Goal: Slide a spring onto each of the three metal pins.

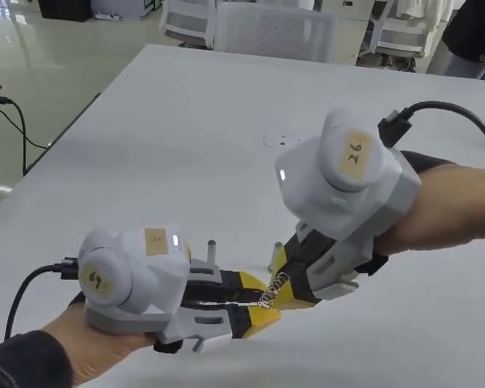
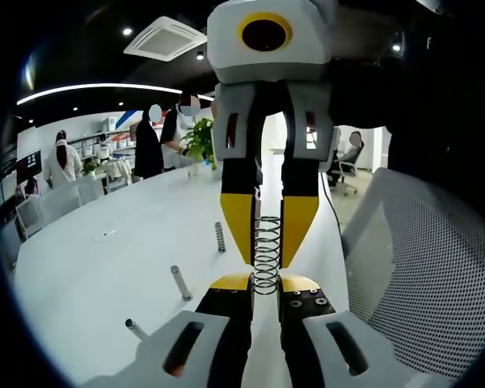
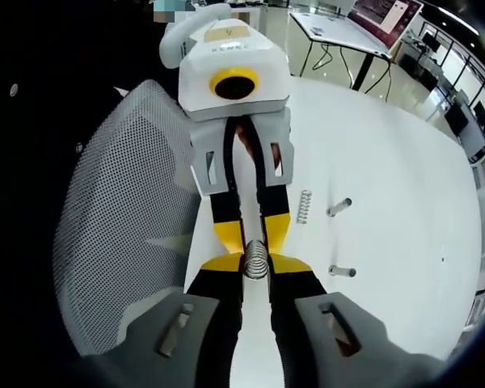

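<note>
A small metal spring [image 1: 272,292] hangs between the two grippers just above the white table [image 1: 186,137]. My left gripper [image 2: 265,283] is shut on one end of the spring [image 2: 266,250]. My right gripper [image 3: 255,263] faces it tip to tip and is shut on the same spring [image 3: 255,260], higher along its length. Two bare metal pins [image 2: 180,283] [image 2: 135,327] stand upright on the table beside the grippers. A third pin [image 2: 220,237] looks ribbed, as if it wears a spring. In the head view two pins [image 1: 211,251] [image 1: 271,258] stand just behind the yellow fingertips.
A mesh office chair [image 2: 436,267] stands close by the table edge beside the grippers. More chairs [image 1: 267,28] line the far end of the table. Several people [image 2: 158,141] stand in the background. A cable [image 1: 436,109] trails from the right gripper.
</note>
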